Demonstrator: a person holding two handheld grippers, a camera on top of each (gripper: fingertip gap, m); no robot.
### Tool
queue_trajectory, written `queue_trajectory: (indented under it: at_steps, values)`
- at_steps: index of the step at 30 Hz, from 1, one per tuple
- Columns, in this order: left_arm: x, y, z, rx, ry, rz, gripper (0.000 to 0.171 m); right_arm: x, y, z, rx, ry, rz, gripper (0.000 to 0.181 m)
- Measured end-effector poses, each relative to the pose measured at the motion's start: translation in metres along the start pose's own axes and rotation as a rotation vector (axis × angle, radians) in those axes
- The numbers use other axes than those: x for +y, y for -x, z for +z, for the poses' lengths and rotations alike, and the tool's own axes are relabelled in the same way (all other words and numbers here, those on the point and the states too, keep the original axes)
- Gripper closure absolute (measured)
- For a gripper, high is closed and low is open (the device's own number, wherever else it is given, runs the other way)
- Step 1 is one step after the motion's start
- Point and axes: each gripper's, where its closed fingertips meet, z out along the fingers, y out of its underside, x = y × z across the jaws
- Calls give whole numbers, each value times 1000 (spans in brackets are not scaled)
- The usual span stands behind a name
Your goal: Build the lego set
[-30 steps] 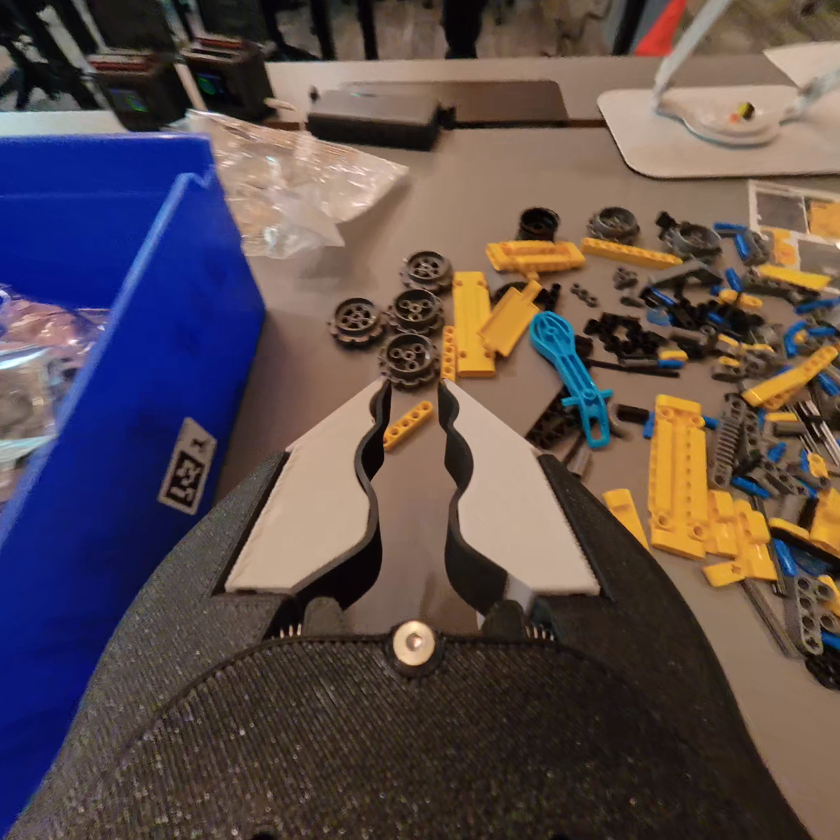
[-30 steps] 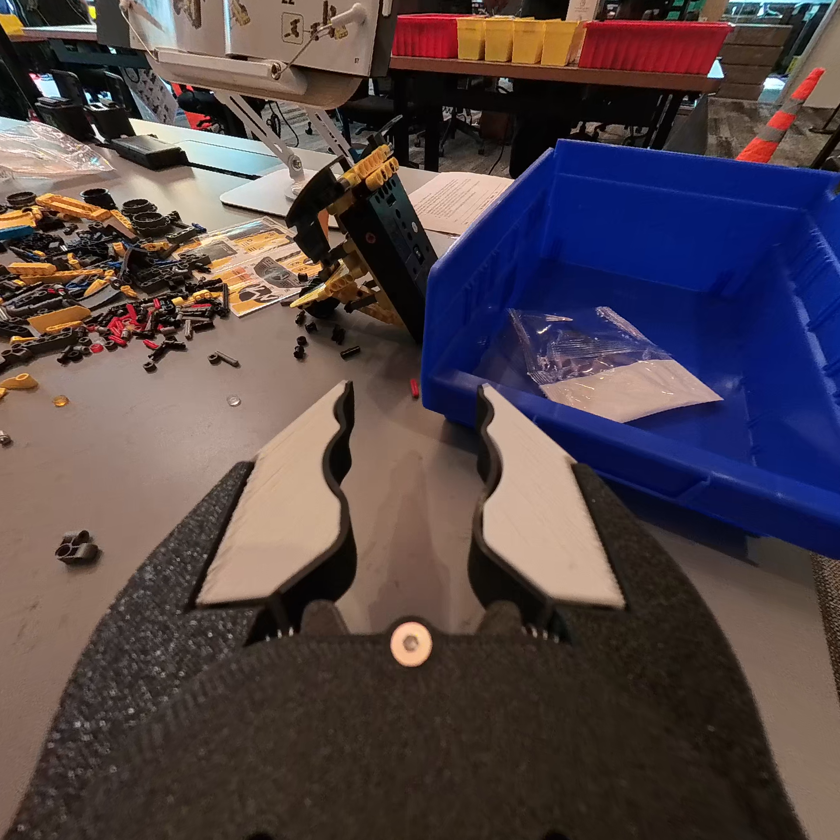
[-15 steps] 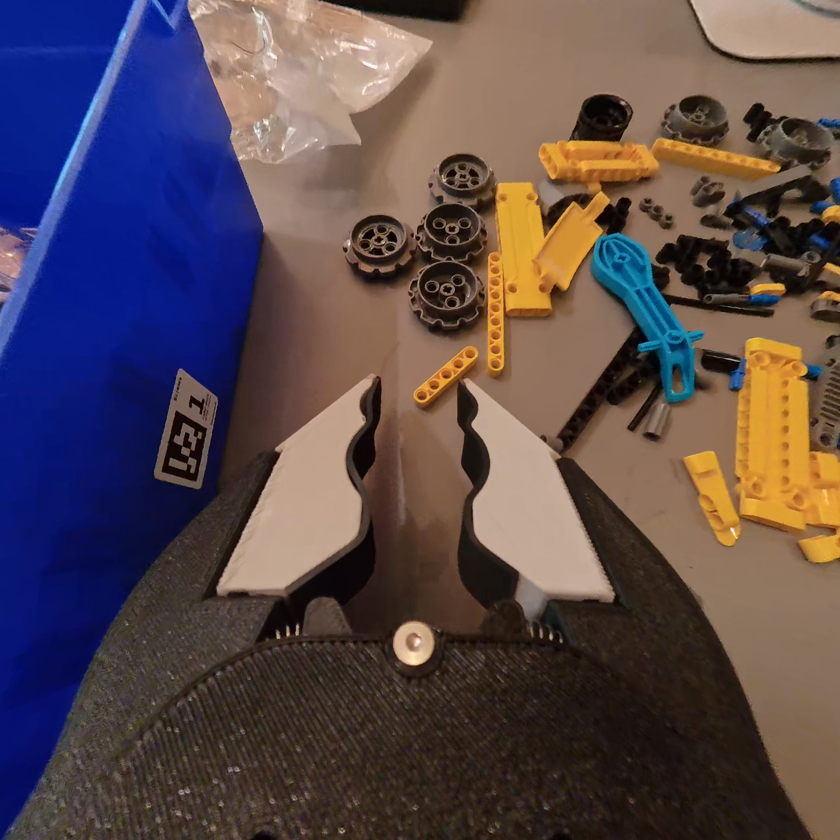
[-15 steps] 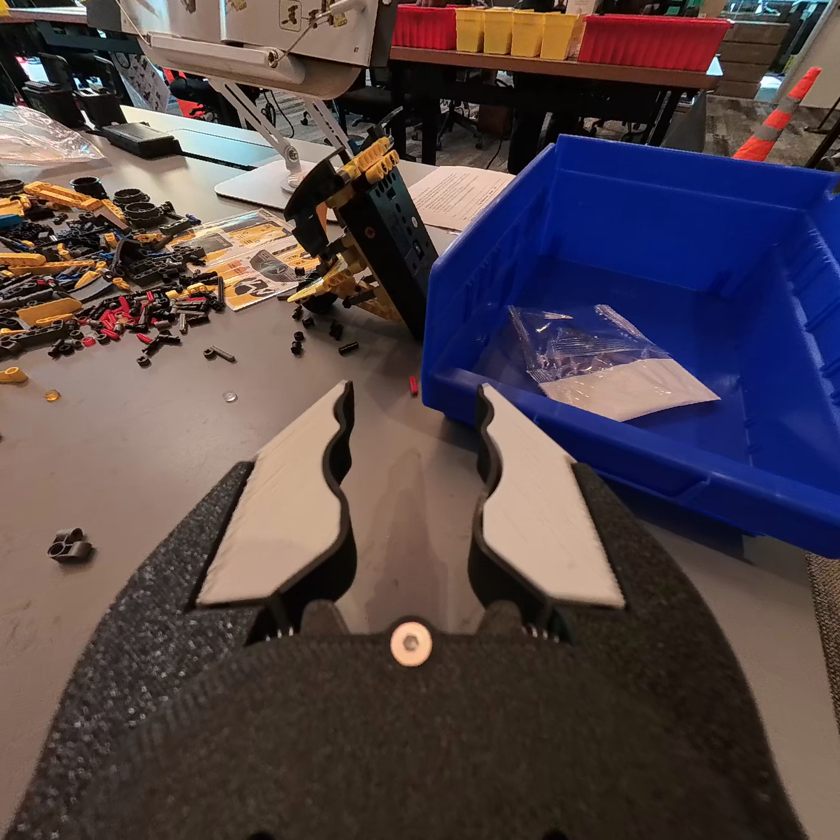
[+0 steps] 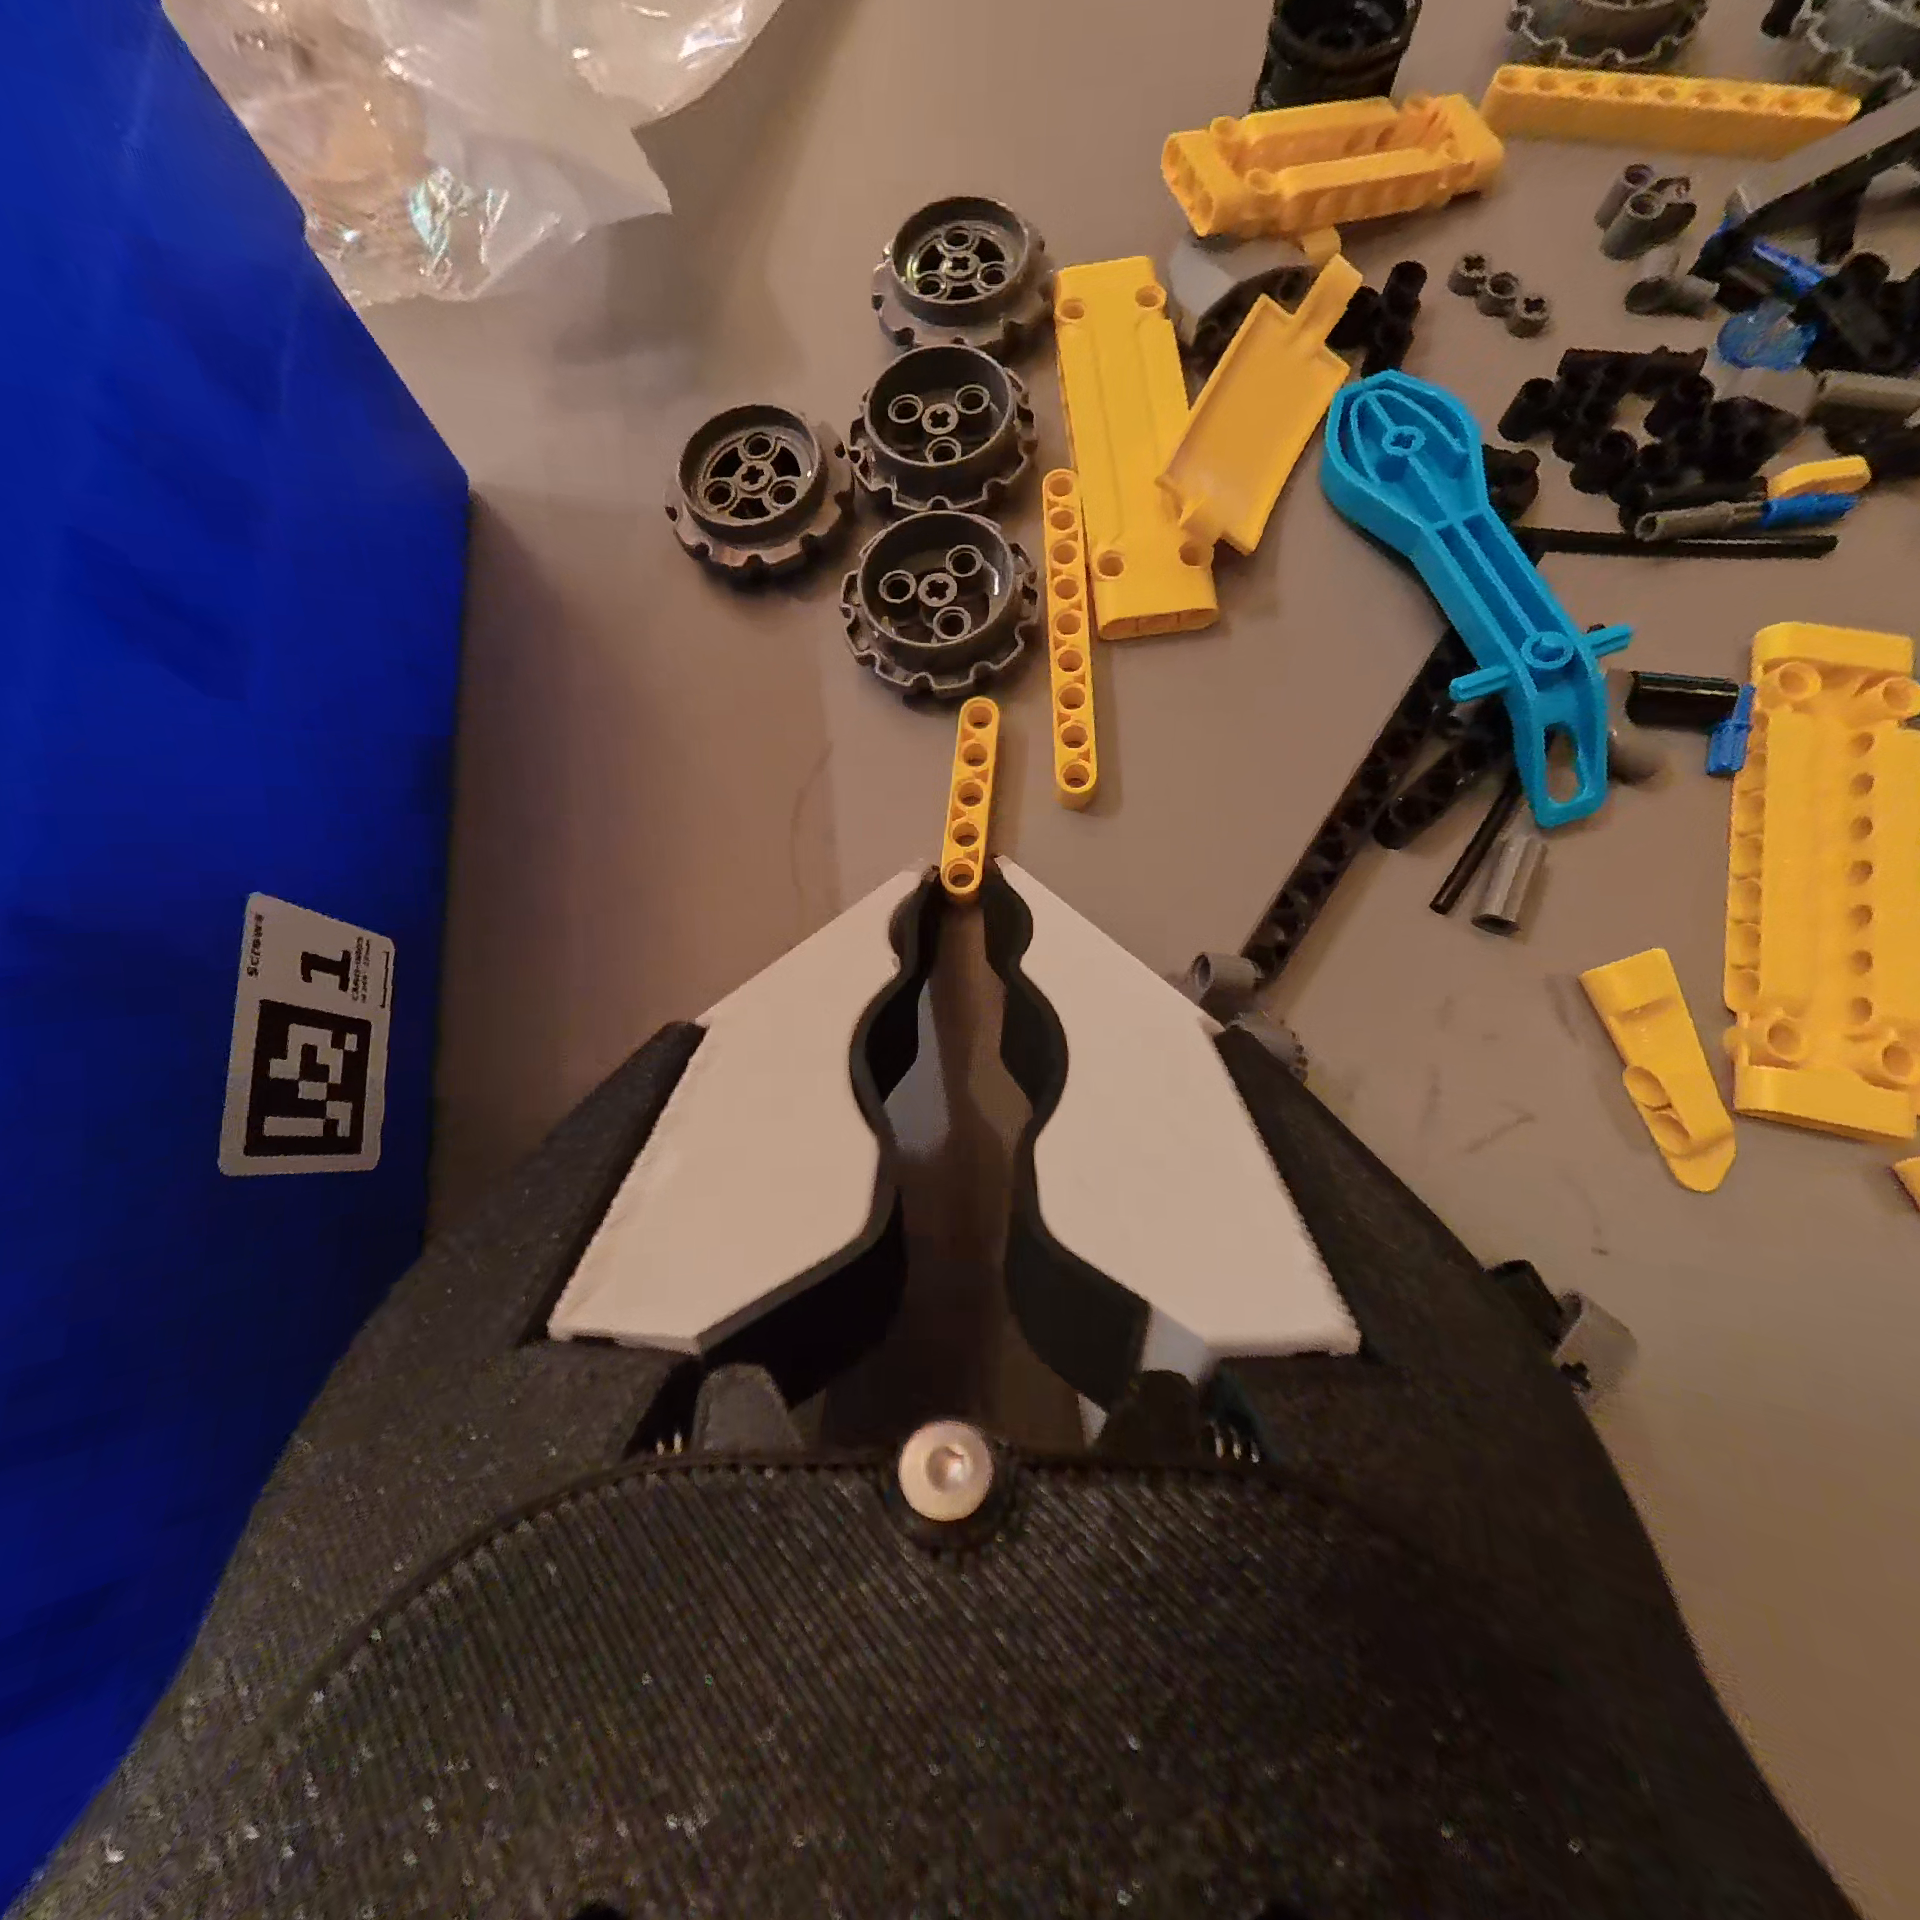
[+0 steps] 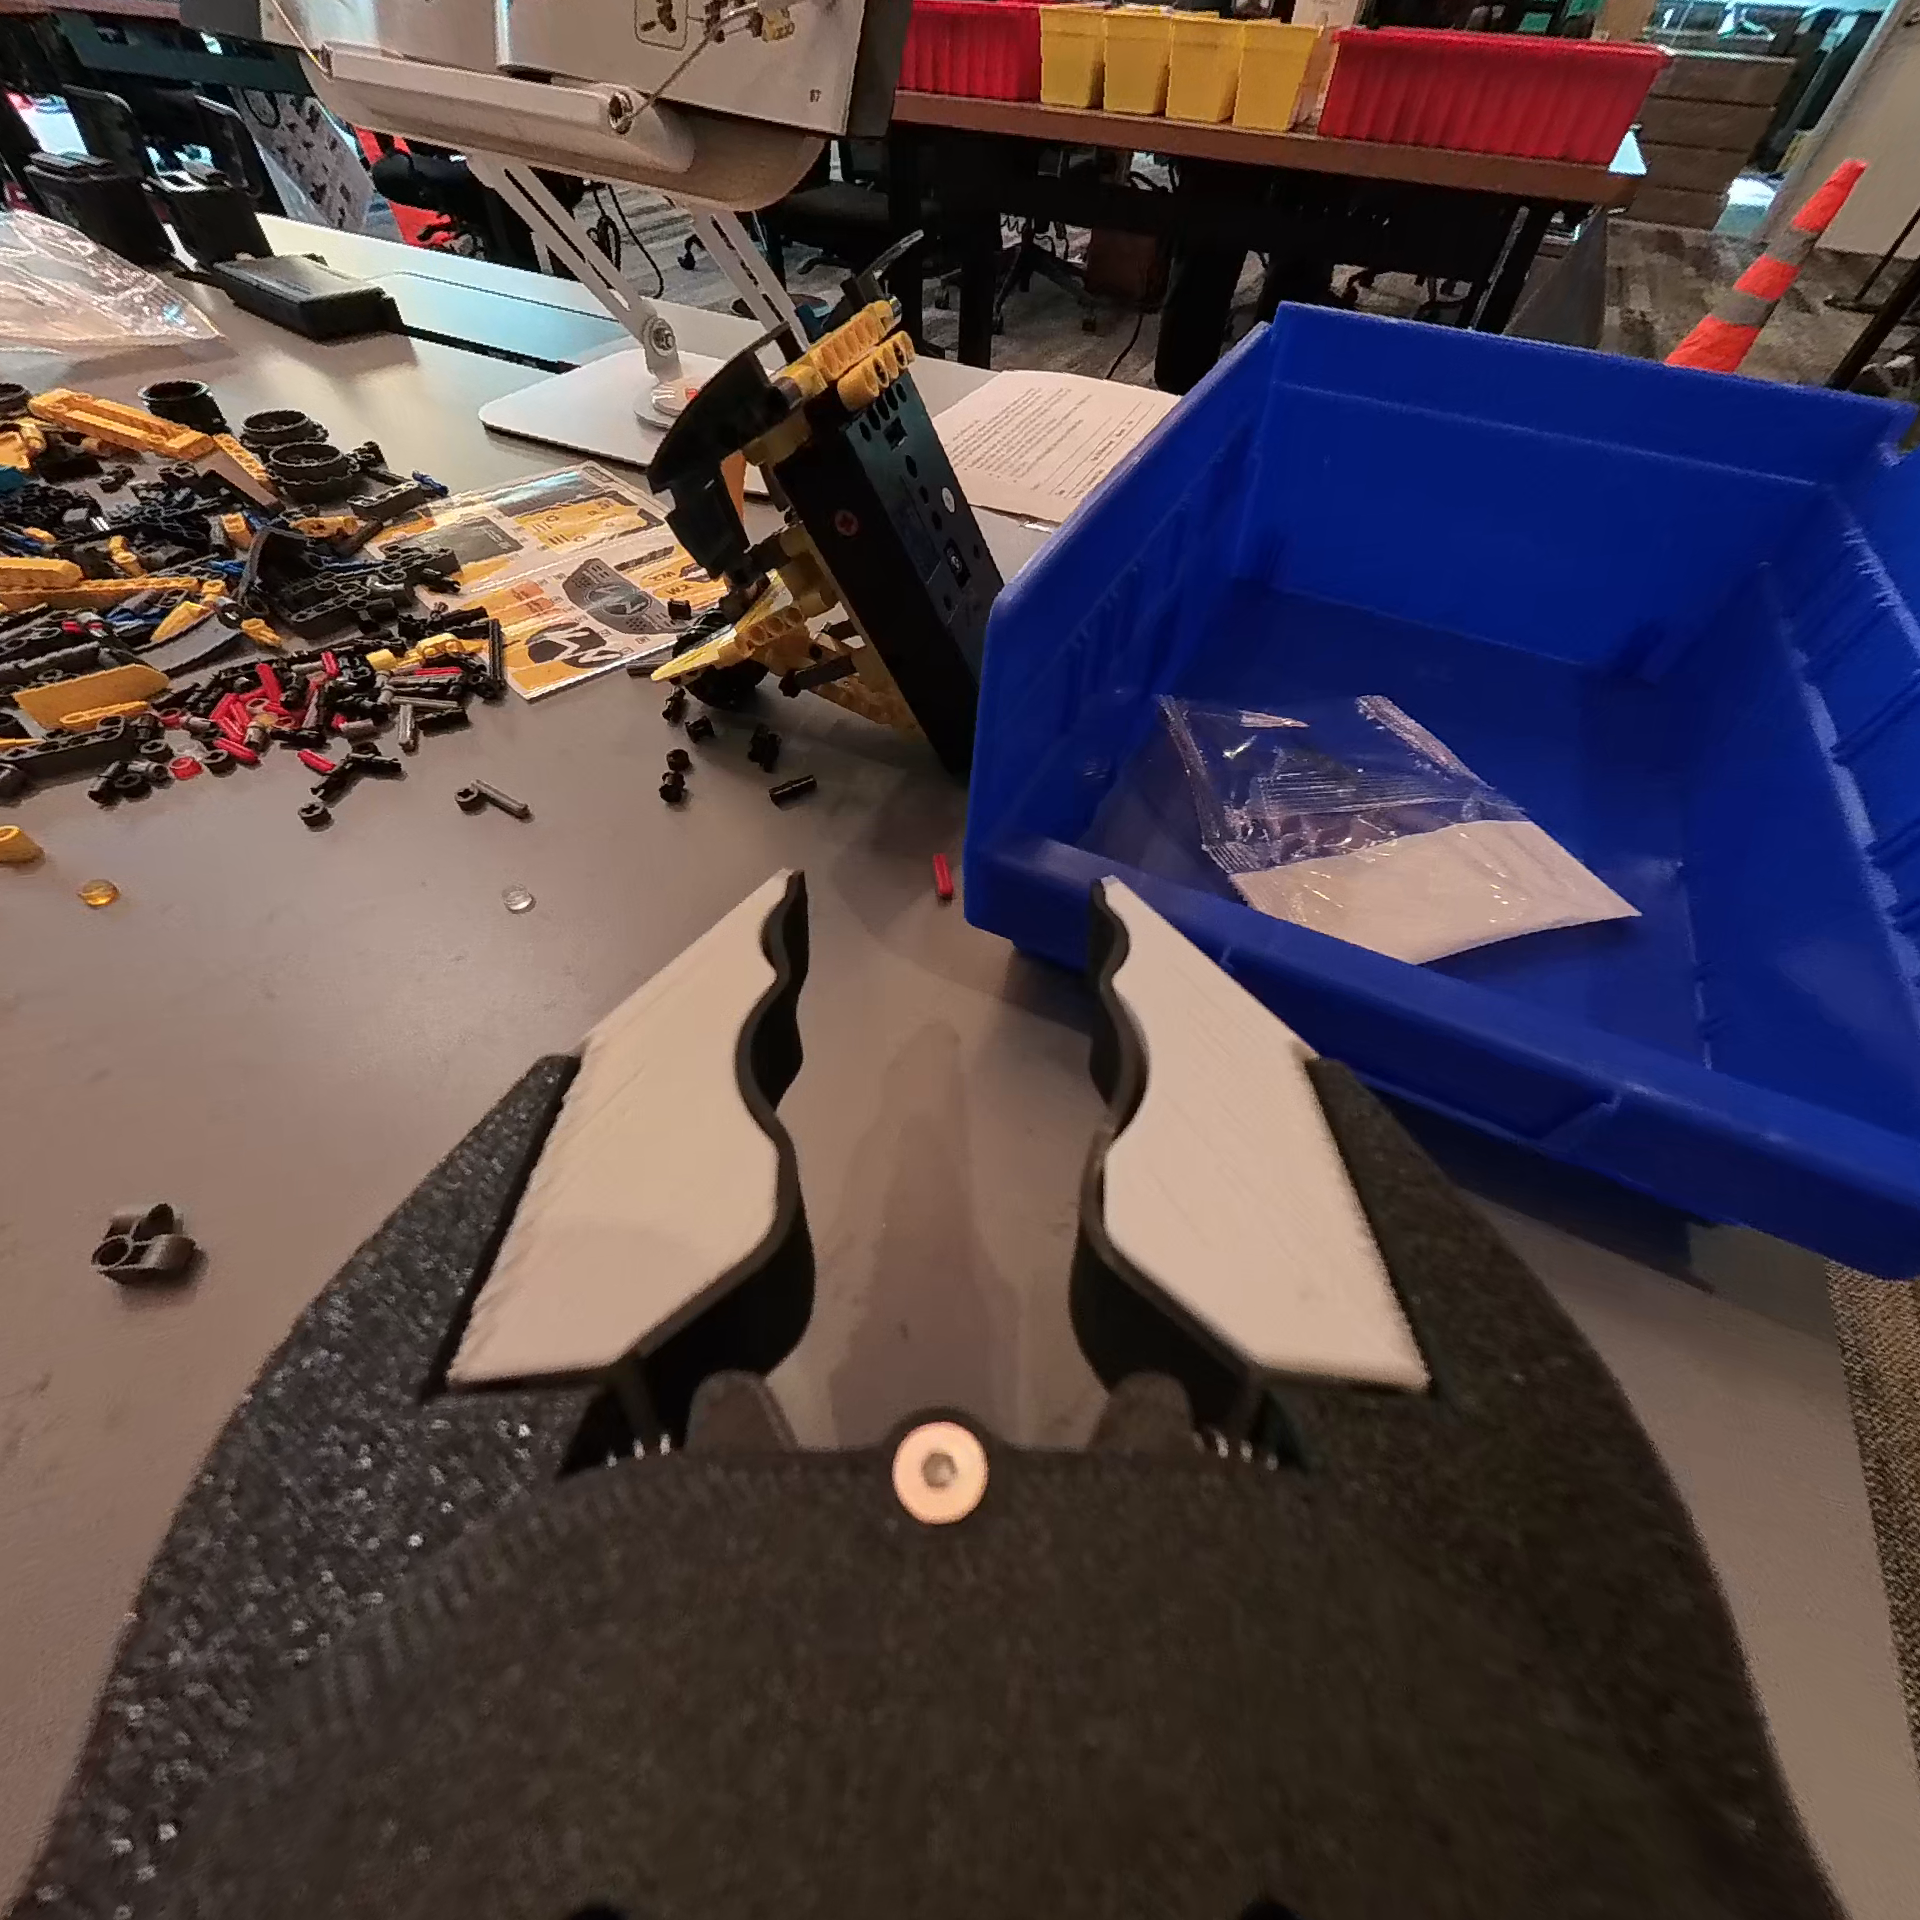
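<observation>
My left gripper (image 5: pixel 962 878) is shut on the near end of a short yellow beam (image 5: pixel 972 790) with a row of holes; the beam sticks straight out ahead over the grey table. A longer yellow beam (image 5: pixel 1067 636) lies just right of it, and several dark grey wheels (image 5: pixel 940 603) lie beyond. My right gripper (image 6: pixel 948 896) is open and empty, low over the table. A partly built yellow and black model (image 6: pixel 831 540) leans against a blue bin (image 6: pixel 1455 1049) ahead of it.
A blue bin wall (image 5: pixel 208 727) with a sticker stands close on the left in the left wrist view. Yellow panels (image 5: pixel 1127 447), a blue lever tool (image 5: pixel 1475 582) and loose parts spread right. A pile of small pieces (image 6: pixel 260 644), a sticker sheet (image 6: pixel 582 571) and a lamp base (image 6: pixel 613 405) lie left. One gripper's finger ends stand about 65 centimeters off the other's.
My left gripper moved forward and down and closed on the short yellow beam, which now points straight ahead instead of lying slanted. The right gripper barely moved and stayed open.
</observation>
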Motion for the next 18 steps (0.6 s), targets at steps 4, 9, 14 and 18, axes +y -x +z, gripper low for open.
queue_trajectory:
  at_steps: [4,9,14,18]
  values:
    - [-12,-1,-7,-23,-78,33,166,-1,0,-1,3,-4,-5,128]
    - [-52,-40,-52,82,-237,34,166,-1,0,-1,5,-6,-7,128]
    - [-74,-203,-101,469,-349,190,166,1,0,1,9,6,-7,127]
    - [-26,-360,-120,830,-250,399,166,3,-2,2,15,22,-2,124]
